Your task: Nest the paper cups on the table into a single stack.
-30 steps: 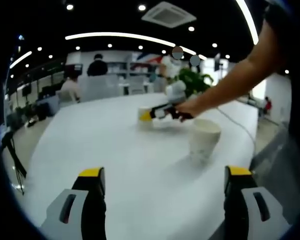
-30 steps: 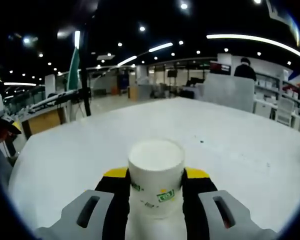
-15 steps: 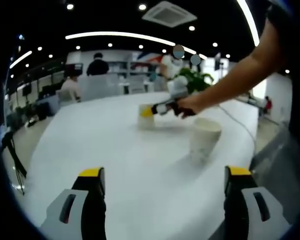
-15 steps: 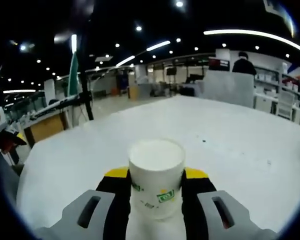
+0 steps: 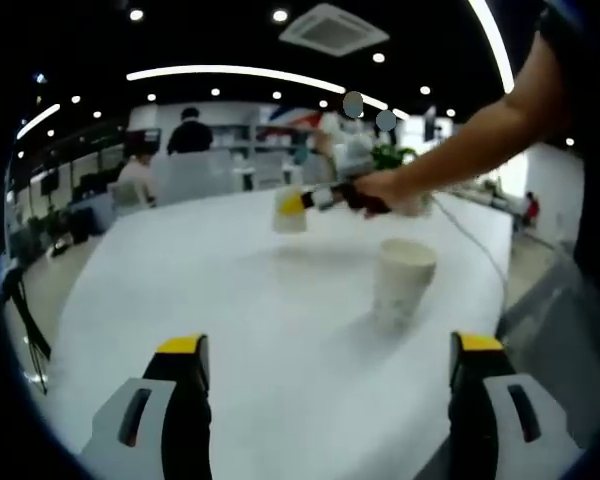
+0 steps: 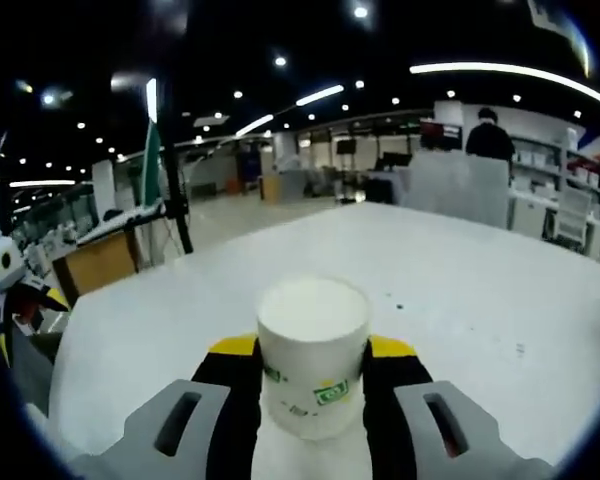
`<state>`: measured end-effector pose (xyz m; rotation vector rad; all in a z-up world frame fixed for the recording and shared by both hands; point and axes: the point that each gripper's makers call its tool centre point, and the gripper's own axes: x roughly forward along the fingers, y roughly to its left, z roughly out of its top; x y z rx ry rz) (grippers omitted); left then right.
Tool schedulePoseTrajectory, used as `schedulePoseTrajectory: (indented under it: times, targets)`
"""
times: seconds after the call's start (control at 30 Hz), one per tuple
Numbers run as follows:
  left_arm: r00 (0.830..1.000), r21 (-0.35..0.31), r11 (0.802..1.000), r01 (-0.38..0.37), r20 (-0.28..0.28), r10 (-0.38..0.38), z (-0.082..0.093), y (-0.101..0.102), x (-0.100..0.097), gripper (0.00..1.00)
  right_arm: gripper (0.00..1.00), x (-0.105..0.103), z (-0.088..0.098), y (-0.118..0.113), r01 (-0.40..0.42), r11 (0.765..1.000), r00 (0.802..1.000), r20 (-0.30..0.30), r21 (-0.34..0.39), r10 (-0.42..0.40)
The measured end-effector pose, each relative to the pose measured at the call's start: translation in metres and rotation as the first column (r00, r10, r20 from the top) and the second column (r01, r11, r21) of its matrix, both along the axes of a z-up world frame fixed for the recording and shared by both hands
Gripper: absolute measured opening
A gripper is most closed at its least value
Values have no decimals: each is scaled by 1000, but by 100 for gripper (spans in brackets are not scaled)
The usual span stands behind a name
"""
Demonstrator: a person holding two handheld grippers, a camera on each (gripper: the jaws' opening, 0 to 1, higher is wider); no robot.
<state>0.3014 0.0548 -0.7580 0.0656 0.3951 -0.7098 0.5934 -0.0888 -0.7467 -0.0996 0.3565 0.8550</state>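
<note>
- White bench (image 5: 180,290) runs under both views, in an open-plan office with ceiling lights and people seated far behind.
- Nearest in the left gripper view, the left gripper (image 5: 325,390) is released, its yellow-tipped jaws wide apart with nothing between them, short of the standing cup.
- Beyond it, the standing cup (image 5: 402,283) sits upright on the bench, mouth up, touched by neither gripper.
- Farther than the standing cup and to its left in that view, the right gripper (image 5: 294,203), held in a hand (image 5: 375,190), carries the held cup (image 5: 290,213) clear above the bench.
- In the right gripper view the right gripper (image 6: 311,372) is clenched on the held cup (image 6: 312,352), a jaw pressed to either side, cup upright.
- Step in hand, as I judge it: carrying the held cup toward the standing cup.
- Next move calls for centring the held cup over the standing cup's mouth, lowering it straight in, then letting go; a tilt could tip the standing cup.
</note>
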Motion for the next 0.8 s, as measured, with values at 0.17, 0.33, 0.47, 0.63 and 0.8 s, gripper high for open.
schedulePoseTrajectory:
  times: [0.17, 0.33, 0.47, 0.63, 0.8]
  targets:
    - [1000, 8, 1000, -5, -15, 5, -2, 1, 0, 100, 36, 2, 23, -1, -13, 1000, 1000, 22, -7, 13]
    - [1000, 0, 1000, -6, -2, 6, 2, 0, 0, 100, 36, 4, 45, -5, -28, 999, 998, 49, -32, 29]
    - [1000, 7, 1000, 10, -15, -10, -1, -3, -2, 100, 35, 6, 62, -7, -32, 999, 997, 65, -37, 35]
    - [999, 18, 999, 43, -20, -43, -3, -9, -6, 100, 36, 9, 84, -7, -19, 1000, 997, 80, -13, 19]
    - [998, 34, 998, 59, -27, -59, -5, -12, -8, 100, 36, 7, 102, -5, -30, 999, 995, 99, -28, 32]
